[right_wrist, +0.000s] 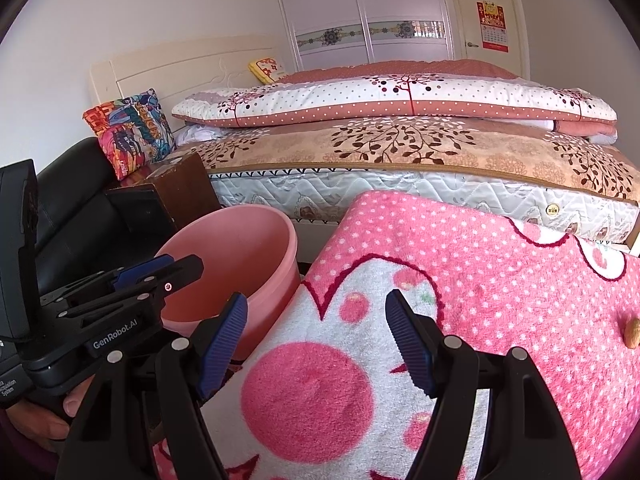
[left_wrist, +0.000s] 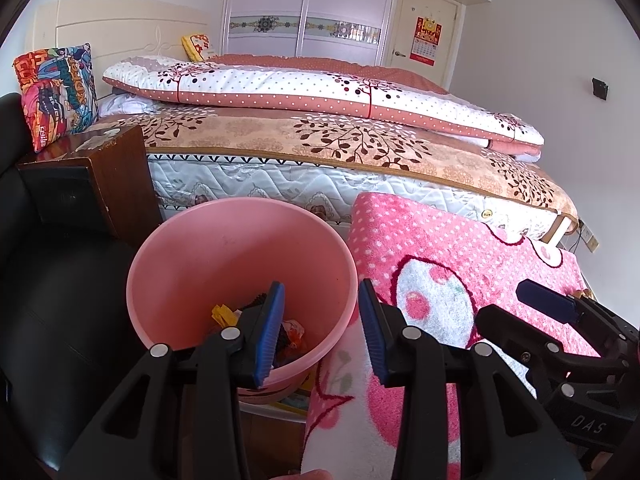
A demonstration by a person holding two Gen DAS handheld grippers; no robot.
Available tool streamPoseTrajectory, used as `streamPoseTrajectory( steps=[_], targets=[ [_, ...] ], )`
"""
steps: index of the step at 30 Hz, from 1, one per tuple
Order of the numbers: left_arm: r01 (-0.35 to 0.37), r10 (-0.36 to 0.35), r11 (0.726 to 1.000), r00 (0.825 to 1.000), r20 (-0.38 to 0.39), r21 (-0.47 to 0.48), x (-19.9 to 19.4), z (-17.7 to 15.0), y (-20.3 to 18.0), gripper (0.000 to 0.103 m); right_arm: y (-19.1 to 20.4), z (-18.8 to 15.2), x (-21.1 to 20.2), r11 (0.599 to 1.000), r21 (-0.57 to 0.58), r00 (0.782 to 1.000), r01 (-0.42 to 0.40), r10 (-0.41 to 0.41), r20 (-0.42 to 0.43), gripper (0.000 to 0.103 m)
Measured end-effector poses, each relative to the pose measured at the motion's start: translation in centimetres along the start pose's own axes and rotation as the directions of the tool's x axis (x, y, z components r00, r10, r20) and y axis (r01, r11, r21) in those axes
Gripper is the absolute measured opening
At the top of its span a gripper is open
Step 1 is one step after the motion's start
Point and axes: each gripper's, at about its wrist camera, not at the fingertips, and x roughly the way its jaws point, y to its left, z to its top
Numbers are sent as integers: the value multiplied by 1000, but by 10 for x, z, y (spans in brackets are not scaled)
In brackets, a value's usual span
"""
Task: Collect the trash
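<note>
A pink plastic bucket (left_wrist: 240, 264) stands beside a surface covered by a pink dotted towel (left_wrist: 452, 280). Several scraps of trash (left_wrist: 288, 332), yellow, orange and dark, lie in its bottom. My left gripper (left_wrist: 322, 328) is open and empty over the bucket's near right rim. My right gripper (right_wrist: 316, 340) is open and empty above the towel (right_wrist: 480, 280), to the right of the bucket (right_wrist: 240, 264). A small tan nut shell (right_wrist: 633, 332) lies on the towel at the far right. The left gripper (right_wrist: 160, 268) also shows in the right wrist view, and the right gripper (left_wrist: 548, 304) in the left wrist view.
A bed (left_wrist: 320, 136) with folded quilts lies behind. A dark wooden nightstand (left_wrist: 104, 172) with a colourful cushion (left_wrist: 56, 96) stands left of the bucket. A black leather seat (left_wrist: 48, 300) fills the left side. A wardrobe (left_wrist: 304, 4) and a door (left_wrist: 424, 24) are at the back.
</note>
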Motion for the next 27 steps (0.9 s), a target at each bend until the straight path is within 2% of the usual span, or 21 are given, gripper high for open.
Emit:
streamPoseTrajectory(
  steps=[27],
  targets=[
    [-15, 15, 1000, 1000, 24, 8, -3, -1, 1, 39, -3, 2, -9, 999, 43, 1000, -3, 2, 30, 72]
  ],
)
